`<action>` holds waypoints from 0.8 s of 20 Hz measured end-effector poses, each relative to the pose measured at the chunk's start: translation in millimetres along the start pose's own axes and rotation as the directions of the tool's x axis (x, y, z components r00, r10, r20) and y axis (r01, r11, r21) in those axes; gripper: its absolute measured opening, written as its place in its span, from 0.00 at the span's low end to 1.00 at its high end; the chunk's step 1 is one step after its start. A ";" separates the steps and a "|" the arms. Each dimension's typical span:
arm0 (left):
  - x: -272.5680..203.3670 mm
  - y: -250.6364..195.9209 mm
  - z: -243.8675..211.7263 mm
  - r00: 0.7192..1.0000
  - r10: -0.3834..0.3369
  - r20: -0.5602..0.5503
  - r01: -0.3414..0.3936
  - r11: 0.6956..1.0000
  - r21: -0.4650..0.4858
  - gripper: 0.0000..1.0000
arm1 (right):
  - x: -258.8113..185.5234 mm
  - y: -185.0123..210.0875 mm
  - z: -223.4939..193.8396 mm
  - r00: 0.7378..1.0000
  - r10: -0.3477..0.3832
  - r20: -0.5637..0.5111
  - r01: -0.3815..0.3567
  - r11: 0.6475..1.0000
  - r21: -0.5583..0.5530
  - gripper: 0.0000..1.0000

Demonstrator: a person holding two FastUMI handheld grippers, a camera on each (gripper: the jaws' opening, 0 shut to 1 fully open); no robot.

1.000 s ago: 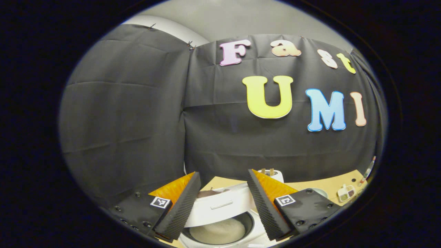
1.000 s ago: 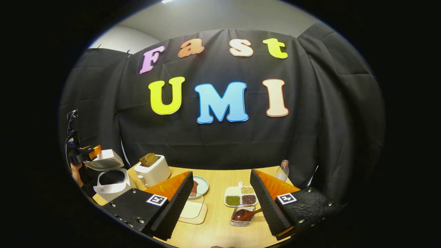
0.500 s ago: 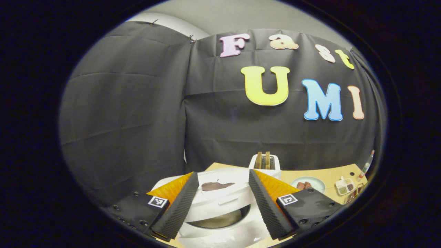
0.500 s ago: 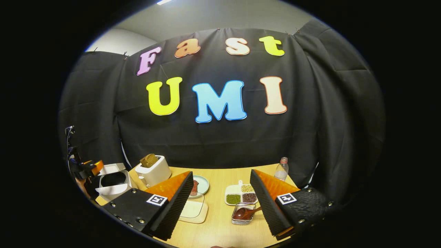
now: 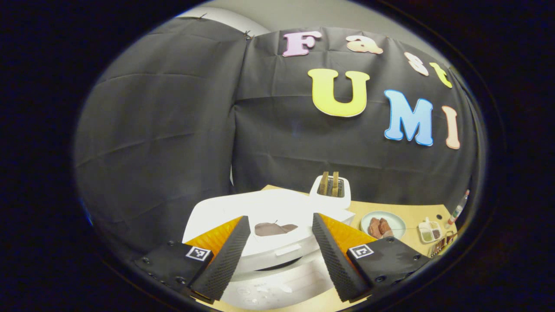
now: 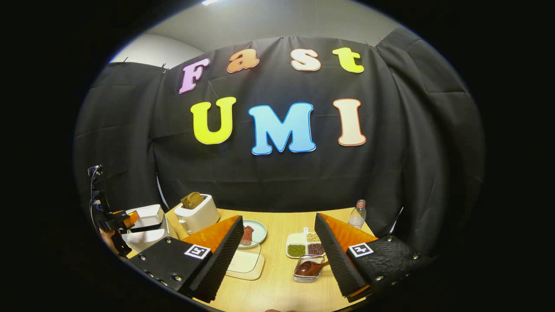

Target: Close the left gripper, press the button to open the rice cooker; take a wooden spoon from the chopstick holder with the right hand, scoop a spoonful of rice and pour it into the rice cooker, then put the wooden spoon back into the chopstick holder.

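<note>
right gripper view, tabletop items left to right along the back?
rice cooker → toaster → plate → divided dish of beans → water bottle

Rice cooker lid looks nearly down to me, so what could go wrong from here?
The lid sits low, leaving just a dark slit, so rice poured now could spill. The left gripper is open astride it, though pressing calls for closed fingers. The wooden spoon lies close to the bean dish, so the right gripper might knock that.
</note>
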State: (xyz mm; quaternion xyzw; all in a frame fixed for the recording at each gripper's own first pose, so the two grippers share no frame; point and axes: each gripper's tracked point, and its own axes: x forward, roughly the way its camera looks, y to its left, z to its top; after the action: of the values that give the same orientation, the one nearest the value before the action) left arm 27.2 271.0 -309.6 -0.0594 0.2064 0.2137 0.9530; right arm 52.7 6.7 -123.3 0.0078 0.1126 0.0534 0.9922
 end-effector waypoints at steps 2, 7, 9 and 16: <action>0.0 -0.7 -10.5 1.000 -0.003 -0.025 0.003 1.000 0.004 1.00 | -2.0 -2.5 0.5 1.000 -0.005 -0.001 0.005 1.000 0.001 1.00; 4.3 -1.0 -34.1 0.998 -0.013 -0.068 0.016 0.999 0.042 1.00 | -4.5 -5.6 1.7 1.000 -0.017 0.004 0.017 1.000 0.015 1.00; 8.3 2.2 -50.7 0.993 -0.005 -0.117 0.011 0.999 0.051 1.00 | -6.1 -5.1 0.8 1.000 -0.018 0.000 0.018 1.000 0.014 1.00; 7.3 5.6 -46.5 0.993 0.000 -0.118 0.006 0.999 0.046 0.99 | -14.6 -5.6 -0.8 1.000 -0.025 0.005 0.025 1.000 0.001 1.00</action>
State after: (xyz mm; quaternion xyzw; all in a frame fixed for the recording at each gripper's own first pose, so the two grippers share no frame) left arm 13.7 269.5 -355.0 -0.0500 0.2670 0.2035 0.9406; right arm 38.9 -0.4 -121.0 0.0070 0.1105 0.0410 0.9930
